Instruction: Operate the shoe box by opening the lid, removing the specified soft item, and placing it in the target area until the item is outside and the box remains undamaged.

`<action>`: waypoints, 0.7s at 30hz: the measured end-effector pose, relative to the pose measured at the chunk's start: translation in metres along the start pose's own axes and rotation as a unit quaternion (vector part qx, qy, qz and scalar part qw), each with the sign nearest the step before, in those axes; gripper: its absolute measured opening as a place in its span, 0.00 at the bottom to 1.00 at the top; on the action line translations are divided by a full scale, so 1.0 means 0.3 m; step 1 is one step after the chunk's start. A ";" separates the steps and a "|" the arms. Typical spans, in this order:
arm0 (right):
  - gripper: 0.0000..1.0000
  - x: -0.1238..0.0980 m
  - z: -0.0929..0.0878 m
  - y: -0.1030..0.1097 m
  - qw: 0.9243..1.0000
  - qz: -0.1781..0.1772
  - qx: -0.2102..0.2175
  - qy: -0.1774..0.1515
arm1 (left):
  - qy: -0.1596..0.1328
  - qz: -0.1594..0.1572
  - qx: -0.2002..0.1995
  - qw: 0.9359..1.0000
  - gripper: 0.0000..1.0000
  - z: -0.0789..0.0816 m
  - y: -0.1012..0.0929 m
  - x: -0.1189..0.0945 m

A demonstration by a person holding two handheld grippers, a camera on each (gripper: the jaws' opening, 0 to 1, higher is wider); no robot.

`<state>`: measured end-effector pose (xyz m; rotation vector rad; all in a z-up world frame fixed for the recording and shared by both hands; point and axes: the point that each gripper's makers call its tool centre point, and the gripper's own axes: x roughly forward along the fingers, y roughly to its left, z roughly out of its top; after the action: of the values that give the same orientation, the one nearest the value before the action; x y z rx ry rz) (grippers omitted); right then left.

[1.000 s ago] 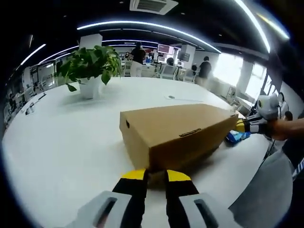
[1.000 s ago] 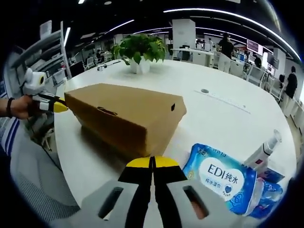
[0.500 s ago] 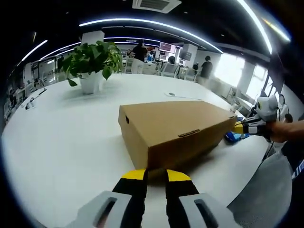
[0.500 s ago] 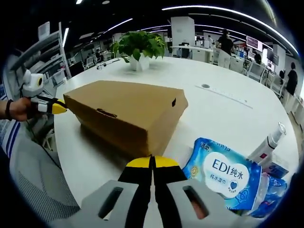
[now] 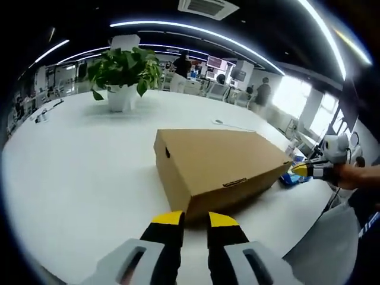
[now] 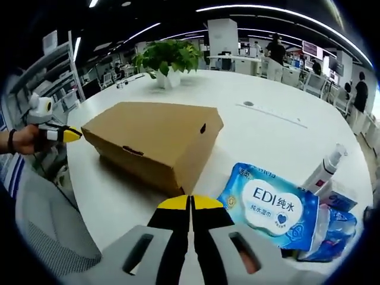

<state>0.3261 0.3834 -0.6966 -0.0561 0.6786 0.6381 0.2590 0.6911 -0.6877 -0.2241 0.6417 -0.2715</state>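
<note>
Since the earlier frames both grippers have been drawn slightly back from the shoe box, so more bare worktop is seen before its near corner. The box is still shut, lying flat on the worktop, with the soft item presumably inside and unseen. The left gripper is held just short of the box's near corner, its jaws slightly parted and empty; the right gripper is held at the opposite end, jaws pressed together on nothing. For the lid to be lifted cleanly, the front lip near the slot should probably be caught while the base is steadied, so the cardboard is not torn. Beside the box a wipes pack and a bottle lie. Beyond the box a potted plant stands, with an open office behind.
</note>
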 end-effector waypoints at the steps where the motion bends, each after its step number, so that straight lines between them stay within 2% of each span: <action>1: 0.01 -0.013 0.027 -0.010 1.000 -0.002 0.019 -0.015 | -0.014 0.001 -0.022 1.000 0.16 0.026 0.005 -0.009; 3: 0.05 -0.026 0.074 -0.009 0.998 0.005 0.052 -0.039 | -0.040 0.006 -0.058 0.998 0.19 0.073 0.021 -0.024; 5: 0.15 -0.028 0.110 0.000 0.996 0.015 0.068 -0.054 | -0.062 0.007 -0.094 0.994 0.24 0.118 0.034 -0.032; 7: 0.22 -0.019 0.138 0.024 0.995 0.032 0.078 -0.061 | -0.069 0.002 -0.115 0.991 0.28 0.143 0.033 -0.028; 11: 0.23 0.018 0.150 0.048 0.994 0.038 0.089 -0.061 | -0.070 -0.008 -0.099 0.993 0.28 0.178 0.005 0.007; 14: 0.24 0.046 0.137 0.054 0.992 0.038 0.109 -0.054 | -0.052 -0.003 -0.101 0.994 0.31 0.153 0.008 0.045; 17: 0.25 0.072 0.123 0.072 0.986 0.047 0.153 -0.053 | -0.028 0.003 -0.104 0.994 0.31 0.112 0.011 0.071; 19: 0.24 0.090 0.107 0.085 0.986 0.050 0.152 -0.046 | -0.015 -0.002 -0.105 0.994 0.30 0.091 0.002 0.085; 21: 0.24 0.108 0.086 0.101 0.987 0.050 0.148 -0.033 | 0.013 0.000 -0.090 0.996 0.29 0.049 -0.003 0.096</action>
<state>0.3428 0.4316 -0.6912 0.2750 0.7091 0.6267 0.2898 0.6831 -0.6921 -0.3938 0.6928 -0.2172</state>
